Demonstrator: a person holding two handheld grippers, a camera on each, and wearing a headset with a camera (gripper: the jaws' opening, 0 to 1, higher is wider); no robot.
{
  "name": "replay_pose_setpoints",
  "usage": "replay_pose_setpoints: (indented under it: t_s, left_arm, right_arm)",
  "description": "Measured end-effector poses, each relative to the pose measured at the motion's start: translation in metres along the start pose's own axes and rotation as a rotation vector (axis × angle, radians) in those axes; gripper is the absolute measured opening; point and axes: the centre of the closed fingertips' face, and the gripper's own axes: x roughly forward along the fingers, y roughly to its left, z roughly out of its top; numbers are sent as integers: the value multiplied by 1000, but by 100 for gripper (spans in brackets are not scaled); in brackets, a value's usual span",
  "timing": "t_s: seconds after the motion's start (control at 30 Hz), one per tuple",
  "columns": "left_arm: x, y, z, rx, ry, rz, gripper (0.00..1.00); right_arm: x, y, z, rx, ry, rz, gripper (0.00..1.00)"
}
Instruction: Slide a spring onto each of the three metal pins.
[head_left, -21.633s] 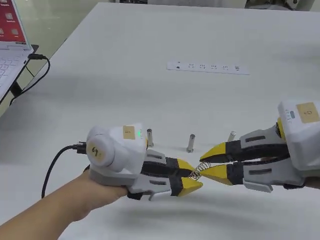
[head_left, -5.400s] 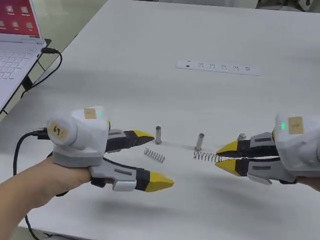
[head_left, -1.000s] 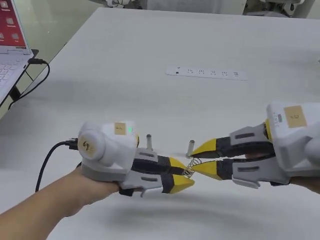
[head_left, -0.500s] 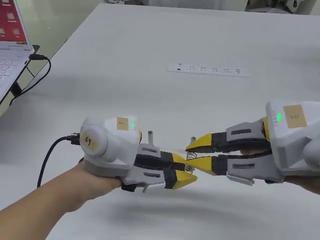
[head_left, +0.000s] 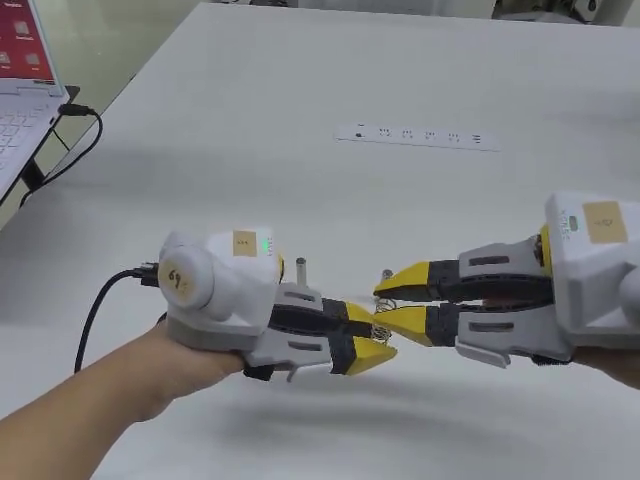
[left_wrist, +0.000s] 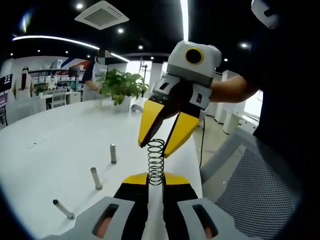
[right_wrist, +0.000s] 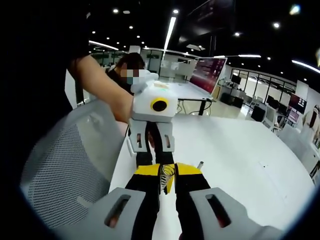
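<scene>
Left hand-held gripper: pressed together on one end of the spring; the coils stand straight out past my tips.
Right hand-held gripper: part spread, straddling the spring's free end. I cannot tell whether it touches the coils.
Spring location: in the air between the two tips, above the counter, towards its near edge.
Pins: three, upright in a row just beyond the tips. Two are bare; the farthest looks ribbed and perhaps carries a spring, but it is too small to be sure.
Step, my read: hand-over, to free one end for threading.
Doing it well: close the right lightly on the end coils without crushing them. Release the left only once the right holds. Line the open bore up with a pin.
Left hand: wrapped under the body, forearm from the near left corner, roughly level.
Right pose: pointing left, tip to tip with the left.
</scene>
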Motion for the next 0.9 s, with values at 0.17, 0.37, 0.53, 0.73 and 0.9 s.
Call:
replay_pose_setpoints:
  t_s: [0.17, 0.37, 0.53, 0.73, 0.9]
  left_arm:
    - [0, 0, 1, -3, -4, 2, 1]
    - [-1, 0, 2, 0, -7, 3, 1]
    - [-2, -1, 2, 0, -10, 2, 1]
    - [-3, -1, 2, -10, -12, 5, 2]
    - [-4, 0, 4, -27, -20, 9, 2]
  right_arm:
    - [0, 0, 2, -6, 0, -4, 8]
    - [0, 1, 3, -9, -1, -9, 8]
    - [1, 1, 4, -9, -1, -10, 8]
    - [1, 2, 4, -64, 12, -5, 7]
    - [0, 0, 6, -77, 20, -7, 6]
